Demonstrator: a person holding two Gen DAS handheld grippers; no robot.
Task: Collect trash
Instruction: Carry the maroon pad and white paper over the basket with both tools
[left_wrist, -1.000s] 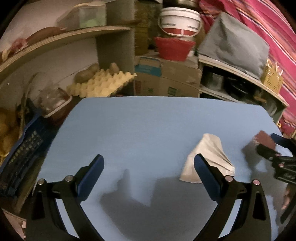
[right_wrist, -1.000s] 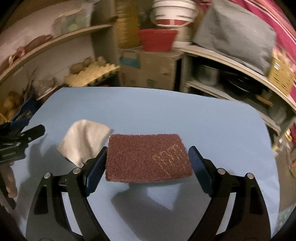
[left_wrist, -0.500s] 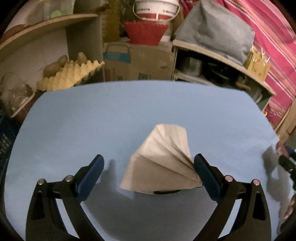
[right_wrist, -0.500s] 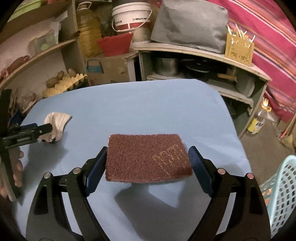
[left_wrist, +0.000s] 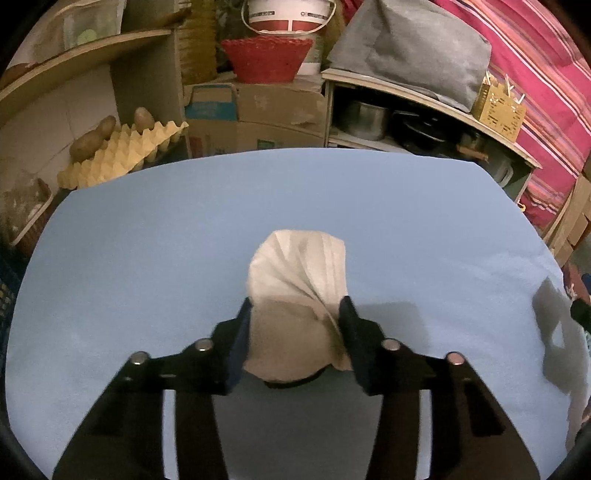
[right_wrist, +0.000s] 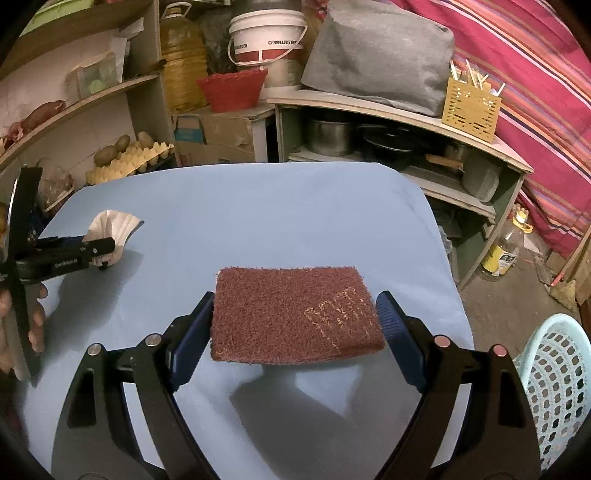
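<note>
The left gripper (left_wrist: 295, 332) has just been closing, its 2 jaws now pinching the pleated paper liner (left_wrist: 297, 280) near the blue table's (left_wrist: 147, 258) left edge. The right gripper (right_wrist: 295, 328) clamps the brown scouring pad (right_wrist: 291, 314) above the table's right side, near the mint basket (right_wrist: 554, 387).

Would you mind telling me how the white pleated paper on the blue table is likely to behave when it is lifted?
The pleated paper probably crushes easily: it already bunches between the left gripper's closing jaws. It looks thin, so likely very light. Its free fan end may flop or spring open once lifted.
</note>
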